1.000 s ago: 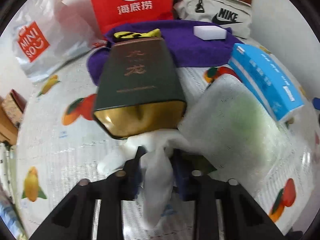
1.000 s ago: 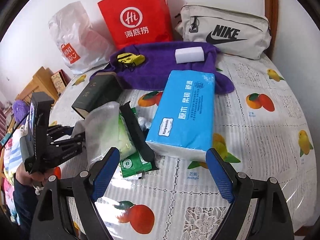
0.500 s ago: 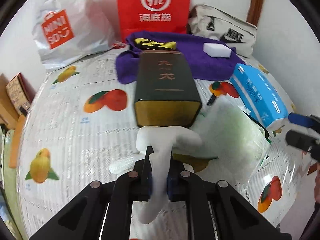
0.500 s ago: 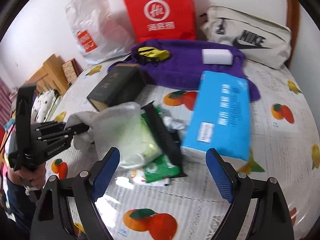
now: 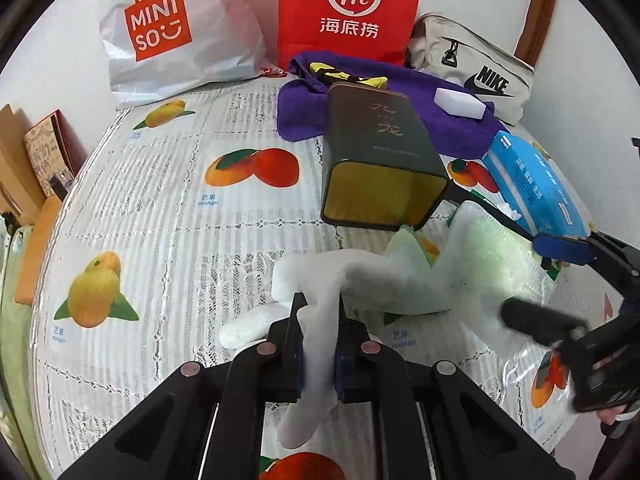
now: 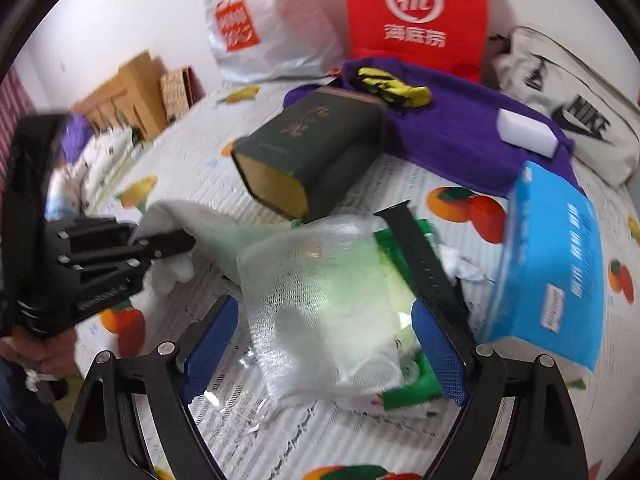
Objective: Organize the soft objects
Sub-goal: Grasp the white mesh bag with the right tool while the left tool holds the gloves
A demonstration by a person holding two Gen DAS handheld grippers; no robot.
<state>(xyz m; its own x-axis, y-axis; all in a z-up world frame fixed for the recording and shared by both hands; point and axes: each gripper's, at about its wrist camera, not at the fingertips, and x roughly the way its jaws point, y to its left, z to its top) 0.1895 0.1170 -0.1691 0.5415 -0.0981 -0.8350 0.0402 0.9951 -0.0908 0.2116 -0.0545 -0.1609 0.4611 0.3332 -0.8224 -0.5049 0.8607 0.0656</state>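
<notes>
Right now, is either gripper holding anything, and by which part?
The left gripper is shut on the white foam sheet, pinching its twisted end. The right gripper is open around the sheet's other end, holding nothing.

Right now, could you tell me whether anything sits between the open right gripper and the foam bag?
Nothing visible does. The right gripper is open with the foam bag already between its pads; a black strap lies alongside. The left gripper pinches the bag's twisted end.

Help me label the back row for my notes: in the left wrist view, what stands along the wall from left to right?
Minis o plastic bag → red paper bag → Nike pouch.
</notes>
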